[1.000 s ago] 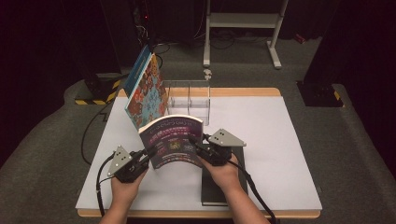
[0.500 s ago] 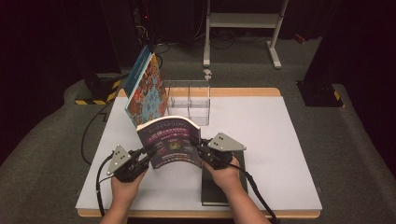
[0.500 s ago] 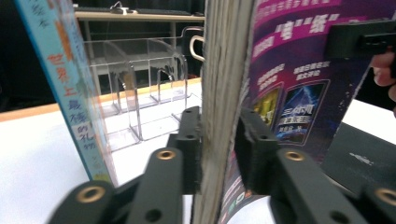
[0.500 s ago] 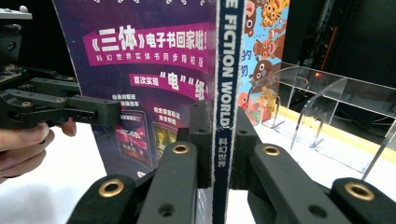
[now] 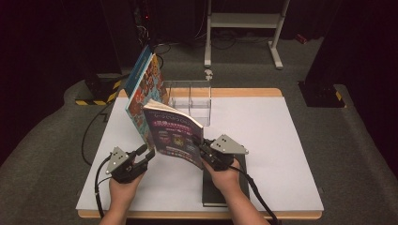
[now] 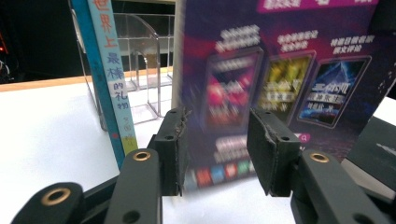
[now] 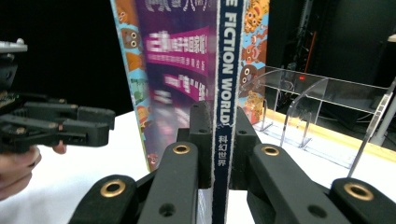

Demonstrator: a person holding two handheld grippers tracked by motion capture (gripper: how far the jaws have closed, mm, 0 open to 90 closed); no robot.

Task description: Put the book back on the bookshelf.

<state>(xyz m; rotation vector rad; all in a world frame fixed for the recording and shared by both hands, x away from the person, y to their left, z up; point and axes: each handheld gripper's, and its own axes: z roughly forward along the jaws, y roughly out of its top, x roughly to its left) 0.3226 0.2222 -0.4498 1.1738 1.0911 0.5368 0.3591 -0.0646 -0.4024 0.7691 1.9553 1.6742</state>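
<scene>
My right tongs [image 5: 201, 149] clamp the purple glossy magazine's [image 5: 174, 133] spine, steadying it upright, so my just-opening left tongs [image 5: 146, 155] stand apart, releasing.

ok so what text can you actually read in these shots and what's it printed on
"E FICTION WORLD" and "科幻世界": spine of the purple magazine, clamped in the right gripper.
"世界上最棒的礼物": spine of the blue picture book.
Purple magazine's cover print: too blurred to read.

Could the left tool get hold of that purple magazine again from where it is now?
Probably yes. The left tool has just been opening and sits right beside the purple magazine, whose cover stands before its pads; the right tool holds the spine.
</scene>
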